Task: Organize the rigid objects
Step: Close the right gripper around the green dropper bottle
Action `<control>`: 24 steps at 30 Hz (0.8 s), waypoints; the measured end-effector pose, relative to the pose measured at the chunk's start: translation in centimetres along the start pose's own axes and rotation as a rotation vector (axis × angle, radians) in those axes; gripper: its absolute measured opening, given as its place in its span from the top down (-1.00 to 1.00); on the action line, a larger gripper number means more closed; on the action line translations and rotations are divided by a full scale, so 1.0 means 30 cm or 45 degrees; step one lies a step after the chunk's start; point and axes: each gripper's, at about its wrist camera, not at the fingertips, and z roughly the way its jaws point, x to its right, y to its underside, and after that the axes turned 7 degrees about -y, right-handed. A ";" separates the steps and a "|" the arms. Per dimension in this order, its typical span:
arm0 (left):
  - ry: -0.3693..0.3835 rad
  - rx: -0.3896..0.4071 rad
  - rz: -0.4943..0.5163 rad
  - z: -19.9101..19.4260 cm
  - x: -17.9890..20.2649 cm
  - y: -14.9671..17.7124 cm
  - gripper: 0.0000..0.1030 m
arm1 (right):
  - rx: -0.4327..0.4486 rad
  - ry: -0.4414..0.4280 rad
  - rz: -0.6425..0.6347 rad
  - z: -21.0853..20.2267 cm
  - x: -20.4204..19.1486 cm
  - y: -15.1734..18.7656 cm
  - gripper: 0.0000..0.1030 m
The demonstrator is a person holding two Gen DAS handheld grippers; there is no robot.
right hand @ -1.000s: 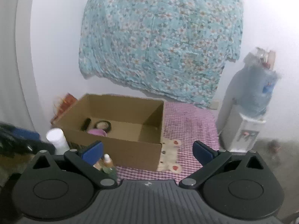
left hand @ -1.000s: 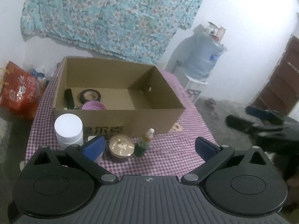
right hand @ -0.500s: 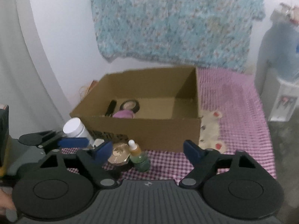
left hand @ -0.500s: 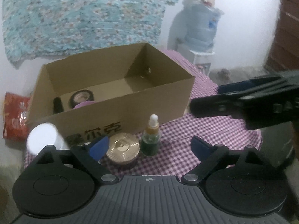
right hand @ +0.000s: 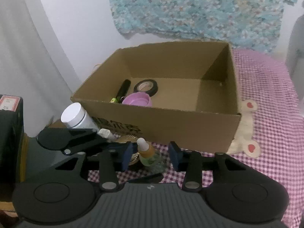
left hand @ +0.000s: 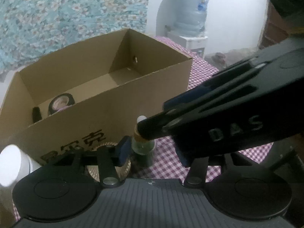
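Observation:
A small green dropper bottle [left hand: 142,146] [right hand: 147,153] stands on the checked cloth in front of the cardboard box [left hand: 106,117] [right hand: 182,127]. It shows between the fingers of both grippers. My left gripper [left hand: 153,153] is closing, and its pads stand clear of the bottle. My right gripper [right hand: 151,155] is closing too, with gaps on both sides of the bottle. It crosses the left wrist view, hiding the bottle's top. A gold-lidded jar [left hand: 109,145] [right hand: 129,137] sits just left of the bottle. A white jar [left hand: 11,163] [right hand: 75,115] is further left.
Inside the box lie a black tape roll [right hand: 146,87], a black tube [right hand: 123,89] and a purple lid [right hand: 137,99]. A bear-shaped mat [right hand: 247,133] lies at the box's right corner. A water dispenser [left hand: 190,19] stands beyond the table. A floral cloth [right hand: 199,9] hangs on the wall.
Both grippers have come down and closer to the items in front of the box. Their jaws have narrowed around the dropper bottle. The right gripper now crosses the left wrist view.

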 end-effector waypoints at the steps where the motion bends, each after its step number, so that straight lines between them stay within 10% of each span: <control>1: -0.009 0.003 0.013 0.003 0.005 0.001 0.03 | -0.008 -0.009 -0.004 0.012 0.000 -0.001 0.24; 24: -0.098 -0.036 0.125 0.060 0.051 0.001 0.38 | -0.066 -0.094 -0.001 0.070 0.049 -0.001 0.55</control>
